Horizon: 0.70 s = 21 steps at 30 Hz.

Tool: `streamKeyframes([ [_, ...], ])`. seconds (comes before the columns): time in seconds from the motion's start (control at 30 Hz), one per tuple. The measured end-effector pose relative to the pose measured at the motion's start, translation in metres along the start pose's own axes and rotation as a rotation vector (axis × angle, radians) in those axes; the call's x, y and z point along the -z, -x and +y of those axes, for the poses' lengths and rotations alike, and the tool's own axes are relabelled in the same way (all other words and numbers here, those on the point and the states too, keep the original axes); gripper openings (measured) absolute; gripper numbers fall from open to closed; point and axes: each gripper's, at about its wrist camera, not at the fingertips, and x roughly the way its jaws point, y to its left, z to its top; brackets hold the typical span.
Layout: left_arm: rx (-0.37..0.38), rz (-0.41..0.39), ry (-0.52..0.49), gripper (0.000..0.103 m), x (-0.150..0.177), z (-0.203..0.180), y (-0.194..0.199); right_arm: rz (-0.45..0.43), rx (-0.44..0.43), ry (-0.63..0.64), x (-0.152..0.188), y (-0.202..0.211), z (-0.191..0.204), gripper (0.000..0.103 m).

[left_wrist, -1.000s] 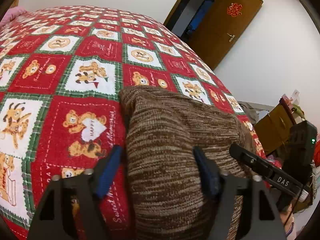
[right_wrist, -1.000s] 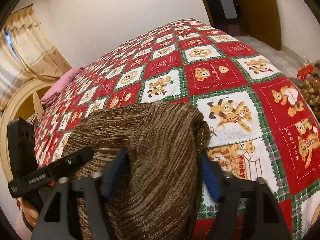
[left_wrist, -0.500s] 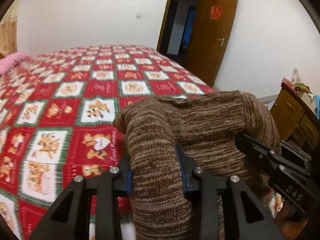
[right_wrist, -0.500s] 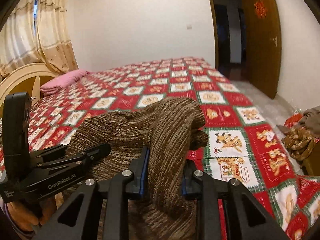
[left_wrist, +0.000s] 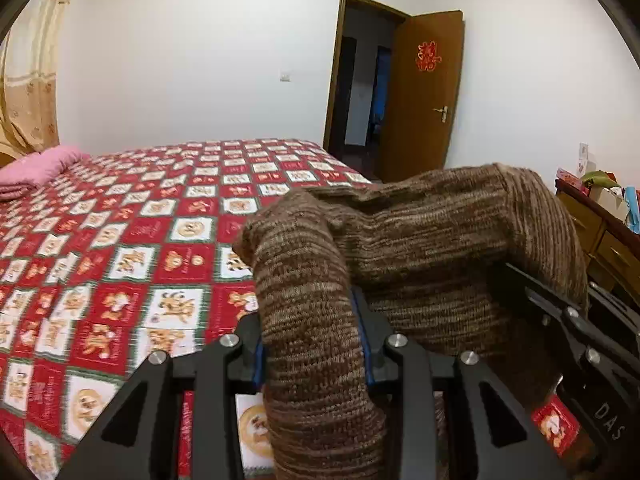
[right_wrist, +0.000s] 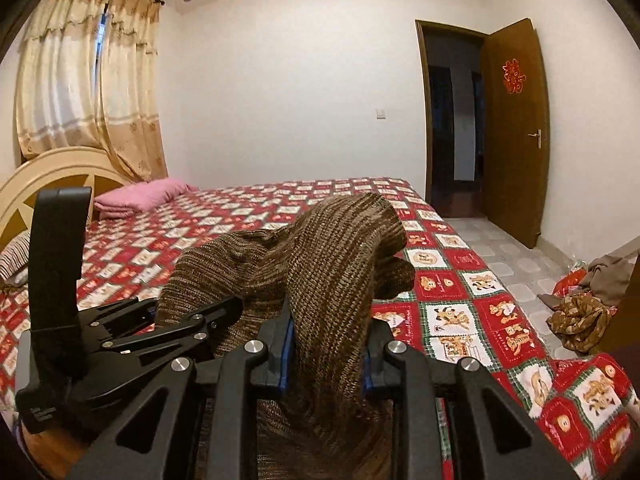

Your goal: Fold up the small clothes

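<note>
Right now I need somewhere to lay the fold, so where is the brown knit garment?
The brown knit garment hangs lifted above the near edge of the quilt, clamped between the left gripper and right gripper.

The sweater [left_wrist: 312, 340] runs off the bottom edge in both views. Its folds cover each claw's pads. The near bedspread [left_wrist: 92, 320] is blurred.

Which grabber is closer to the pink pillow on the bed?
Left. The left gripper is on the pink pillow's side of the bed; in the right wrist view it sits between the pillow and the right gripper. Both clamp the brown sweater.
</note>
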Motion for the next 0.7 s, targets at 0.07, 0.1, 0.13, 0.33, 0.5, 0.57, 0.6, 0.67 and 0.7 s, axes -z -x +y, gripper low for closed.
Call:
streamKeyframes([
  [0.07,-0.007,-0.004,-0.005,0.035,0.001,0.002,0.012,-0.006,-0.007,-0.017,0.000,0.010,0.005,0.026],
  [0.1,-0.009,-0.004,-0.006,0.035,0.002,0.003,0.017,-0.008,-0.010,-0.024,0.002,0.016,0.009,0.026],
  [0.13,-0.010,-0.001,-0.006,0.035,0.004,0.005,0.021,-0.010,-0.012,-0.028,0.004,0.022,0.013,0.026],
  [0.33,-0.025,0.025,-0.004,0.035,0.021,0.014,0.044,0.002,-0.032,-0.035,0.017,0.047,0.032,0.026],
  [0.5,-0.053,0.041,-0.031,0.035,0.035,0.014,0.061,0.024,-0.042,-0.044,0.031,0.066,0.045,0.026],
  [0.57,-0.054,0.047,-0.035,0.035,0.041,0.013,0.065,0.029,-0.040,-0.044,0.037,0.072,0.047,0.026],
  [0.6,-0.055,0.050,-0.037,0.035,0.044,0.013,0.068,0.031,-0.038,-0.041,0.039,0.075,0.048,0.026],
  [0.67,-0.058,0.055,-0.047,0.035,0.049,0.010,0.070,0.036,-0.032,-0.036,0.044,0.079,0.048,0.026],
  [0.7,-0.057,0.056,-0.052,0.035,0.052,0.007,0.073,0.039,-0.028,-0.036,0.046,0.084,0.048,0.026],
])
